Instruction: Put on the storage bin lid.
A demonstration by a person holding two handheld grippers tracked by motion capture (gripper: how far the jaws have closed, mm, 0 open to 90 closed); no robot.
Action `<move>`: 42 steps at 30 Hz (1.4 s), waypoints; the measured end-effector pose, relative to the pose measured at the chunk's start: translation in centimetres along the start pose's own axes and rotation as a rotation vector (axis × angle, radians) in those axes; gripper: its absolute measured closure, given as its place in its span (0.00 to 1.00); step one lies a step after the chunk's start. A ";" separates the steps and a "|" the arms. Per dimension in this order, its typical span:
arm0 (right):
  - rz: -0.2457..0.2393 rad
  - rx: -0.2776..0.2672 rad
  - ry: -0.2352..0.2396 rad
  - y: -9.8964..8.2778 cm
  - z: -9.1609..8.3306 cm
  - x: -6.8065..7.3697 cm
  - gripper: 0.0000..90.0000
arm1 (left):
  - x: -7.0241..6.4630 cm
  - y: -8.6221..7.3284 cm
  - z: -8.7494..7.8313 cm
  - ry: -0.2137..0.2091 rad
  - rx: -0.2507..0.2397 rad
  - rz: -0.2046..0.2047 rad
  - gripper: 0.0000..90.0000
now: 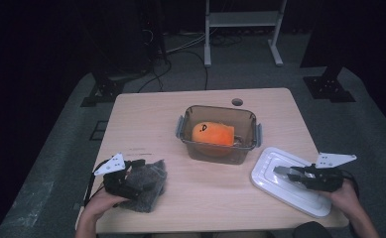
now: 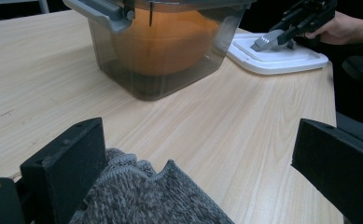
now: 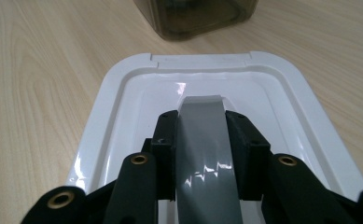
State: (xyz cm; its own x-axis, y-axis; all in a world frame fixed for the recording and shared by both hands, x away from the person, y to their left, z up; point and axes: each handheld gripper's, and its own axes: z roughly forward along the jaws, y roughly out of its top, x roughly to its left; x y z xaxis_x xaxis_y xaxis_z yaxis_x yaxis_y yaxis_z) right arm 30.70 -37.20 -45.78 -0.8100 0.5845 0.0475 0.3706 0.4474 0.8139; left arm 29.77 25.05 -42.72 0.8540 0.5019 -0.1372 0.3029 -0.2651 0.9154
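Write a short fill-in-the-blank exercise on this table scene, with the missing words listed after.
1. The orange toy lies inside the ____ container.
2. The right gripper is shut on the lid's grey ____.
3. The white lid lies flat on the ____.
4. The left gripper rests over a grey ____ cloth.

Missing words: clear; handle; table; knitted
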 end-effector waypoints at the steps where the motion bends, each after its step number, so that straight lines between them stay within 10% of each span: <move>1: 0.000 -0.006 0.000 0.1 -0.1 0.0 0.73 | 0.0 0.0 0.0 0.000 0.000 0.000 0.02; 42: -0.065 -0.087 -0.004 4.5 -6.3 1.1 0.73 | 0.0 0.0 -0.1 0.000 0.000 -0.003 0.02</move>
State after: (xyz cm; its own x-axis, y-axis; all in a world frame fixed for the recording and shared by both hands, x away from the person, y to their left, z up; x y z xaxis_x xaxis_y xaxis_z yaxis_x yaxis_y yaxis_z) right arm 28.62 -38.78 -38.45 -0.8289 0.5594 -0.0090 0.2768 0.4240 0.8624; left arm 29.72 25.10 -42.69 0.8528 0.5030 -0.1402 0.3058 -0.2634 0.9149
